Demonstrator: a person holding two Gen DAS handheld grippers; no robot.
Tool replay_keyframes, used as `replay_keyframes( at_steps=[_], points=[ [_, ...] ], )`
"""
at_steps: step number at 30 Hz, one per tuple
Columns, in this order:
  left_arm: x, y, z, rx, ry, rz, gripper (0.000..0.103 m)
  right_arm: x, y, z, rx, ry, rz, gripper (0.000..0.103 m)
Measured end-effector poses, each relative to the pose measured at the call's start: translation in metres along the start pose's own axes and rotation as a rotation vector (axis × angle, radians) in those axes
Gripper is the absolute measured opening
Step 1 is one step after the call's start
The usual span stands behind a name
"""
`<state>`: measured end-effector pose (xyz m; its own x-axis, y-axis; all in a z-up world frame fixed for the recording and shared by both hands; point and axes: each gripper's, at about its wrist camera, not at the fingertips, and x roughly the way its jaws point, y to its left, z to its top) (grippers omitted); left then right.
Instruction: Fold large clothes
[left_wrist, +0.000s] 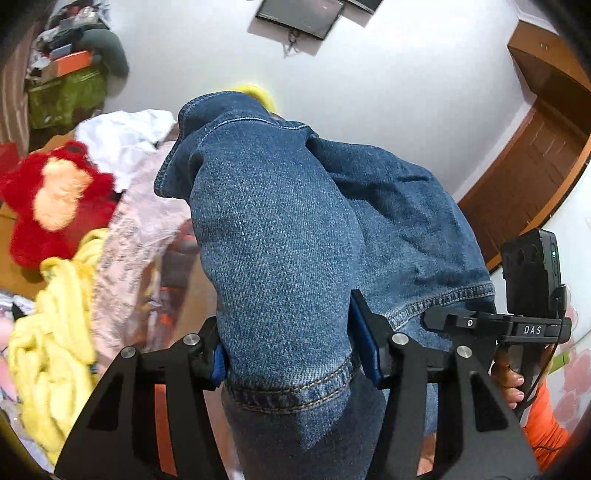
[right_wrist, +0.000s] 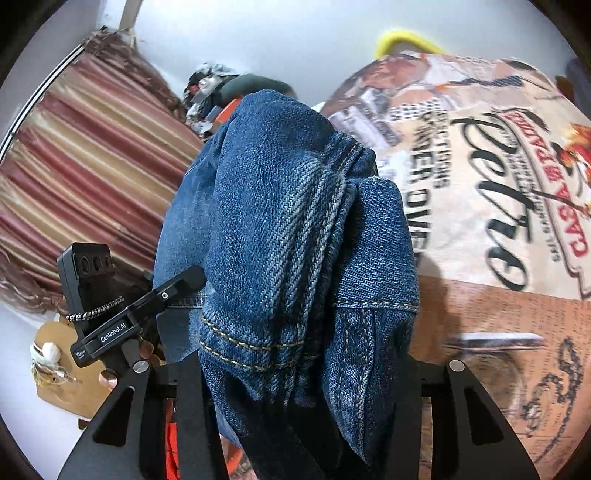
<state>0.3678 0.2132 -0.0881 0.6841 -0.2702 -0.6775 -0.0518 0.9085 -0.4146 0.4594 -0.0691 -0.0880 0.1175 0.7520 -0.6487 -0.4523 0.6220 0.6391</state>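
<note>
A pair of blue denim jeans (left_wrist: 273, 229) hangs bunched in the air between both grippers. My left gripper (left_wrist: 291, 343) is shut on a thick fold of it near a stitched hem, the blue pads (left_wrist: 365, 336) pressing the denim from both sides. In the right wrist view the same jeans (right_wrist: 288, 206) drape over my right gripper (right_wrist: 303, 369), which is shut on a bundle of seams; its fingertips are hidden under the cloth. The two grippers sit close side by side, each one's camera block showing in the other's view (left_wrist: 532, 280) (right_wrist: 92, 291). A person's hand (left_wrist: 513, 384) holds the right one.
To the left lies a heap of laundry: a red plush toy (left_wrist: 55, 199), a yellow garment (left_wrist: 55, 354), white cloth (left_wrist: 122, 147) and pale pink printed cloth (left_wrist: 133, 236). A printed bed cover (right_wrist: 498, 184) spreads at the right. A striped curtain (right_wrist: 85, 177) and a wooden door (left_wrist: 524, 177) border the room.
</note>
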Motion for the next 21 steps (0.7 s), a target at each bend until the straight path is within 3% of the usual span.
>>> replay_keyframes(
  at_steps=[4, 8, 14, 18, 21],
  points=[
    [-0.011, 0.031, -0.005, -0.042, 0.011, 0.024, 0.056, 0.031, 0.020, -0.003, -0.004, 0.043, 0.004, 0.045],
    [0.003, 0.069, -0.023, -0.103, 0.054, 0.035, 0.056, 0.071, 0.020, -0.013, 0.019, 0.109, -0.002, 0.045],
    [0.055, 0.118, -0.063, -0.221, 0.165, 0.057, 0.056, 0.140, -0.006, -0.032, 0.087, 0.236, -0.044, 0.045],
    [0.090, 0.139, -0.079, -0.230, 0.234, 0.088, 0.056, 0.179, -0.028, -0.035, 0.059, 0.310, -0.110, 0.045],
    [0.105, 0.146, -0.085, -0.197, 0.223, 0.121, 0.067, 0.194, -0.039, -0.033, 0.038, 0.326, -0.115, 0.049]
  ],
)
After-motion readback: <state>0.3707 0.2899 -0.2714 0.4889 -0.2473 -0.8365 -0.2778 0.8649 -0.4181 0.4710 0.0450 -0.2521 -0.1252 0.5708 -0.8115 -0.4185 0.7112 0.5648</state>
